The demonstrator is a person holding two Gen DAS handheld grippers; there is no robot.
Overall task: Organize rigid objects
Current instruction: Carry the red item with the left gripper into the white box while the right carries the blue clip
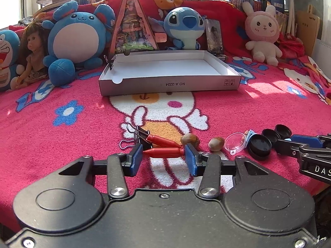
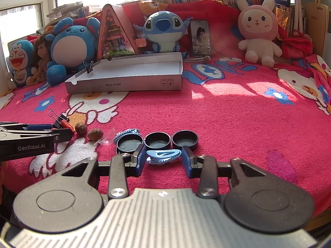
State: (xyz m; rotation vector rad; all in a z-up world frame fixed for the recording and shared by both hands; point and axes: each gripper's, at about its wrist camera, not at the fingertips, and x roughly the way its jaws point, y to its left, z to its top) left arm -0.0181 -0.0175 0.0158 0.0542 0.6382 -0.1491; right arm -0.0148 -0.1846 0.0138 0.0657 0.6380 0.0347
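Observation:
My left gripper (image 1: pixel 163 156) is shut on the lower handle of a small red-handled tool (image 1: pixel 165 152), its blue pads against the handle's two ends on the pink blanket. A black binder clip (image 1: pixel 140 136) and two brown nuts (image 1: pixel 189 139) lie just beyond. My right gripper (image 2: pixel 164 157) is shut on a blue hair clip (image 2: pixel 163 155). Three black round caps (image 2: pixel 157 140) sit right behind it, with a second blue clip (image 2: pixel 127 133) to their left. The shallow white box (image 1: pixel 169 82) stands empty further back, with a binder clip (image 1: pixel 110 62) on its left rim.
A clear plastic half-shell (image 1: pixel 235 142) lies between the nuts and the caps. Plush toys (image 1: pixel 78 37), a doll, a triangular model house (image 1: pixel 132 26) and a phone (image 2: pixel 199 38) line the back. The left gripper (image 2: pixel 66 133) shows at the left edge of the right wrist view.

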